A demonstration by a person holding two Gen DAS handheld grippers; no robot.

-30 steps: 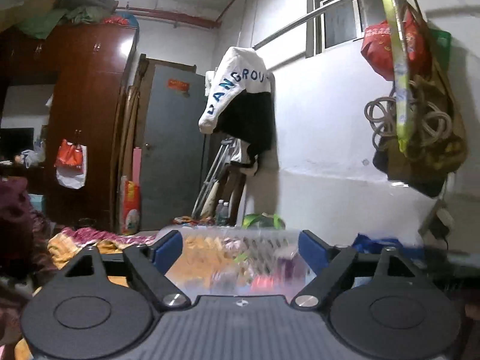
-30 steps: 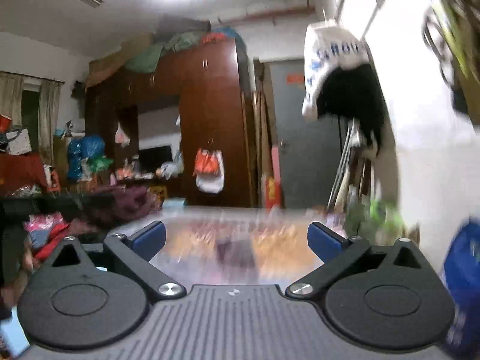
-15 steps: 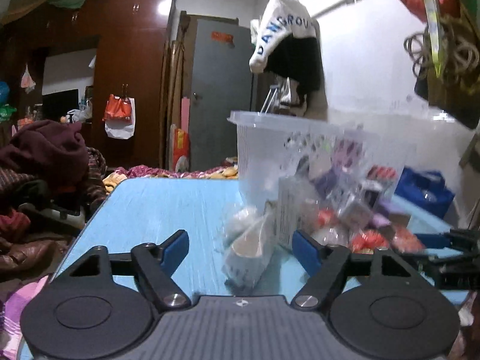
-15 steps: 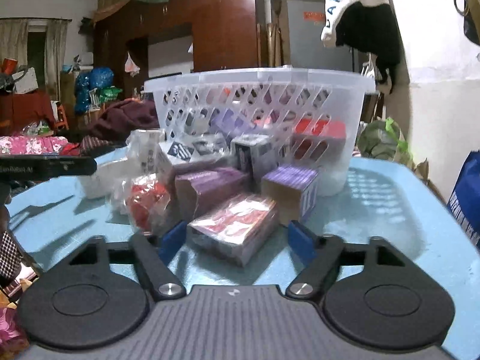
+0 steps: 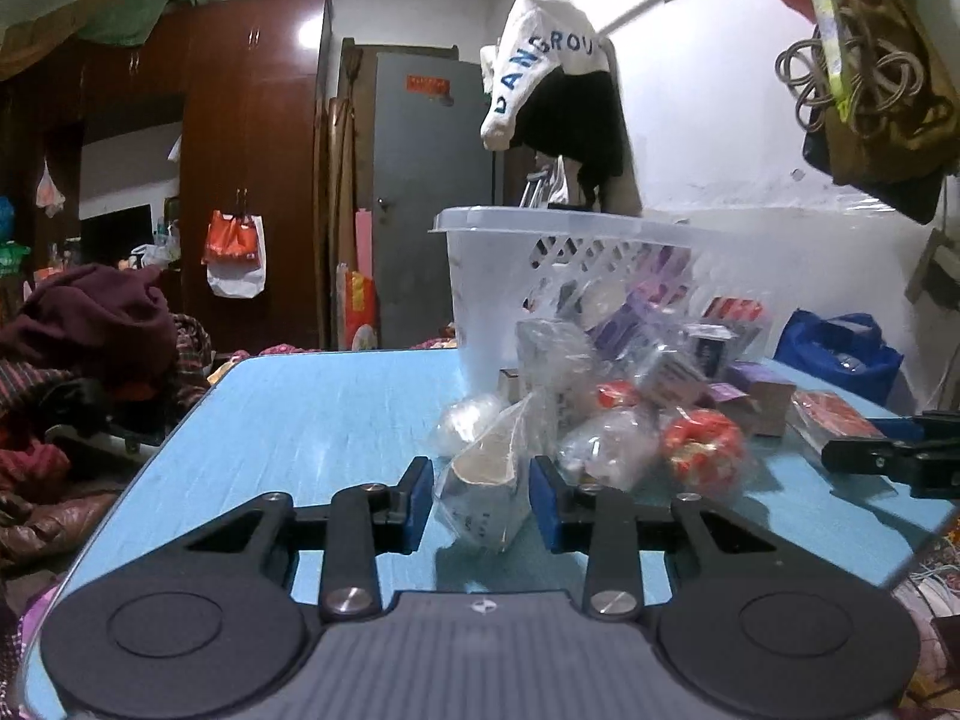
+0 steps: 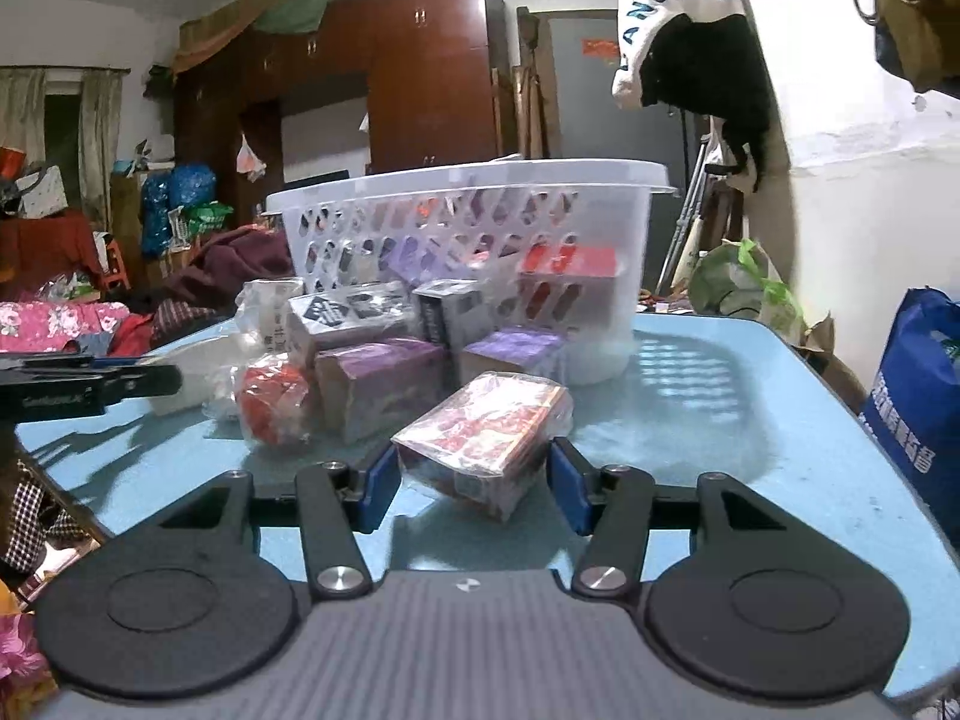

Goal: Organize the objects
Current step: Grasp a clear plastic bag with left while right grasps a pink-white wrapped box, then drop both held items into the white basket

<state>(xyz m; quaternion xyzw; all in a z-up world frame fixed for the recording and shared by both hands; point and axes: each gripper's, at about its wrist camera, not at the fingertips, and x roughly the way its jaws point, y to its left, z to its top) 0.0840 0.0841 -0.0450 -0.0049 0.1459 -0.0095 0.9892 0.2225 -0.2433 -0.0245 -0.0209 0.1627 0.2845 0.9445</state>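
Note:
A white perforated plastic basket (image 5: pixel 504 276) stands on the blue table (image 5: pixel 312 420), also in the right wrist view (image 6: pixel 468 222). Boxes and bagged items lie piled in front of it. My left gripper (image 5: pixel 480 498) has its jaws close on both sides of a white object in a clear bag (image 5: pixel 486 480) that rests on the table. My right gripper (image 6: pixel 474 480) has its jaws close on both sides of a red patterned box in plastic wrap (image 6: pixel 486 420). Purple boxes (image 6: pixel 378 384) and a red bagged item (image 6: pixel 273 396) lie beside it.
A blue bag (image 6: pixel 918 396) stands off the table's right edge. Piled clothes (image 5: pixel 90 324) lie left of the table. A wardrobe (image 5: pixel 252 180) and a grey door (image 5: pixel 432 192) are behind. Each gripper shows in the other's view: the right (image 5: pixel 894 450), the left (image 6: pixel 78 384).
Both grippers have come down from pointing at the room to table level. Their jaws have narrowed from wide open to close around the bagged white object and the red box.

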